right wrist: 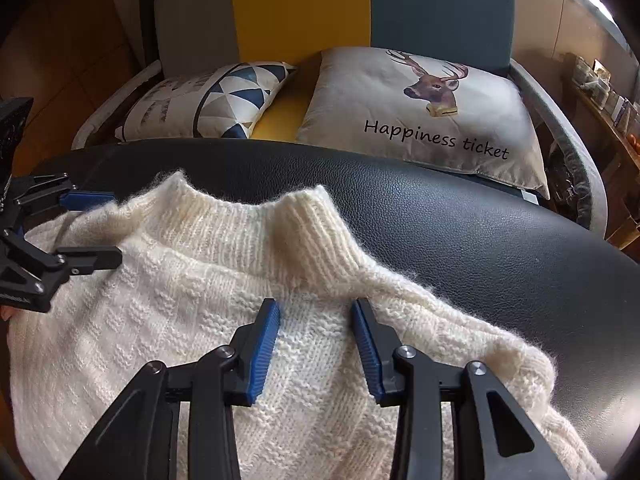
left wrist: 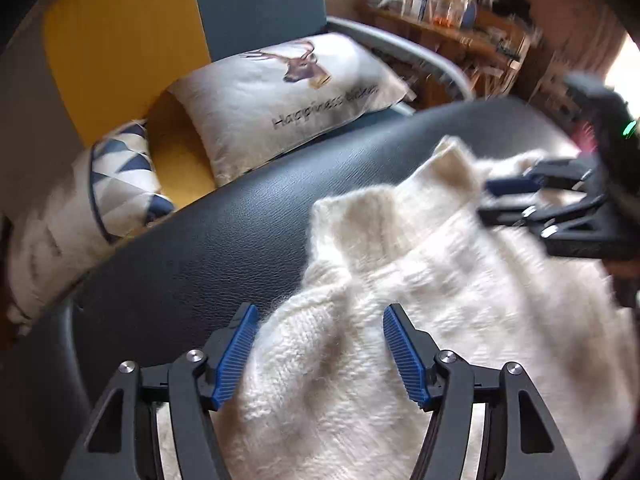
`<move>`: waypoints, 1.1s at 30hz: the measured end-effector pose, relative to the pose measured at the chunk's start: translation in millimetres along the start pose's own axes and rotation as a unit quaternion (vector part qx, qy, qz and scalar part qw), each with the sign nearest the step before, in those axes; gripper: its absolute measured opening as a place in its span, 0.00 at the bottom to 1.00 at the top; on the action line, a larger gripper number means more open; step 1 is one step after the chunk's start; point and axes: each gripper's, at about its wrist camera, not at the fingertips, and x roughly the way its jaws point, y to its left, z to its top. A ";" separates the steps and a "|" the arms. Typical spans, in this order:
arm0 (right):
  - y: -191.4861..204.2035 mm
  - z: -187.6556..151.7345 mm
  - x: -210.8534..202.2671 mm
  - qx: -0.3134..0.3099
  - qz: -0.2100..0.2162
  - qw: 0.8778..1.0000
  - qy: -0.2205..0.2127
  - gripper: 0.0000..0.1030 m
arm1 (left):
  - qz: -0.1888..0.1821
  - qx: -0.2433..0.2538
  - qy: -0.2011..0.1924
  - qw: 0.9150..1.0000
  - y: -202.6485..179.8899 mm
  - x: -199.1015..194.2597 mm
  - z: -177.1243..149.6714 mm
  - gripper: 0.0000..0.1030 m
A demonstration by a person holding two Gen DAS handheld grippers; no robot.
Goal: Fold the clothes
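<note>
A cream knitted sweater (right wrist: 192,292) lies on a black leather surface (right wrist: 460,220), its ribbed collar (right wrist: 248,216) pointing toward the sofa. My right gripper (right wrist: 316,304) is open, its blue pads (right wrist: 264,344) straddling the knit just below the collar's right side. My left gripper (left wrist: 320,312) is also open, low over the sweater's (left wrist: 400,320) left shoulder, with fabric bulging between its fingers (left wrist: 236,356). Each gripper shows in the other's view: the right gripper (left wrist: 494,200) near the collar, the left gripper (right wrist: 94,228) at the sweater's left edge.
Behind the leather surface stands a sofa (right wrist: 300,4) with grey, yellow and blue panels. It holds a deer cushion (right wrist: 420,112) reading "Happiness ticket" and a triangle-patterned cushion (right wrist: 216,100). A cluttered wooden shelf (left wrist: 452,20) runs along the right wall.
</note>
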 end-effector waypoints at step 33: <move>-64.8 -263.6 -171.0 0.244 0.199 0.949 -0.004 0.40 | 0.085 -0.282 -0.071 0.953 -12.8 -135.3 -203.0 0.53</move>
